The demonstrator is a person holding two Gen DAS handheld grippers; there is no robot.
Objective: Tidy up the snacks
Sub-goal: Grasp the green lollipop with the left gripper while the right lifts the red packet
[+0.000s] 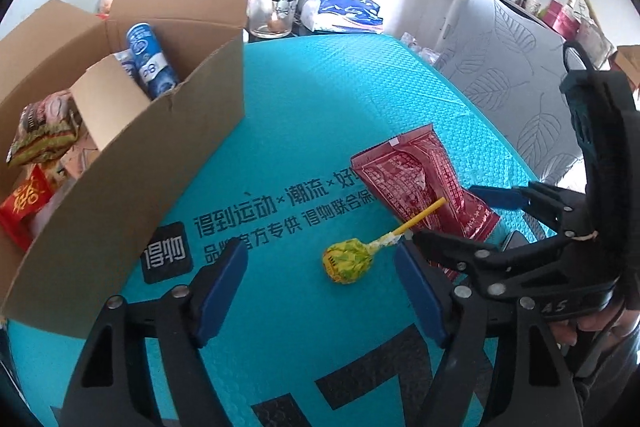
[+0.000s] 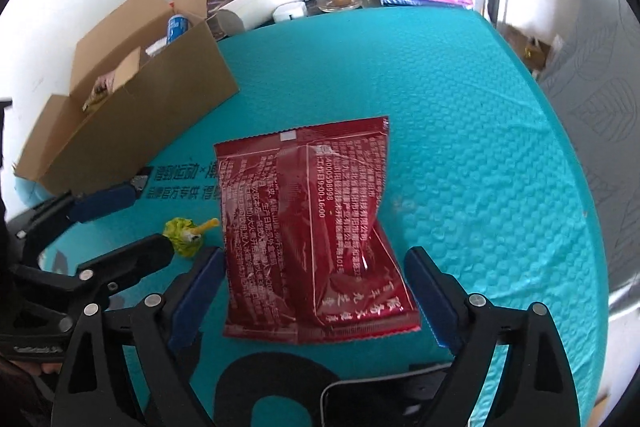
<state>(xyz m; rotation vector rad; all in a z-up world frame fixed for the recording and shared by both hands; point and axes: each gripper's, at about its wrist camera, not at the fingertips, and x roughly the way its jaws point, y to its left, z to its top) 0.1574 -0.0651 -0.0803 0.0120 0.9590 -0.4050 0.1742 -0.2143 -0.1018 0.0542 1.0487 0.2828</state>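
Red foil snack packet flat between the spread-apart right gripper, yellow-wrapped lollipop between the wide-open left gripper, brown cardboard box to its left.

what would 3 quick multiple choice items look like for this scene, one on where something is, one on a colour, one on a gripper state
1. Where does the lollipop lie?
A. in the cardboard box
B. on the teal mat, its stick over the red packet
C. in the glass cup

2. What colour is the lollipop's wrapper?
A. yellow-green
B. purple
C. white

3. How does the right gripper stand?
A. shut on the red packet
B. shut on the lollipop
C. open, a finger on either side of the red packet

Answers:
1 B: it rests on the teal mat, outside the cardboard box, its stick crossing the red packet.
2 A: the wrapper shows yellow with green.
3 C: gaps show between both pads and the packet.
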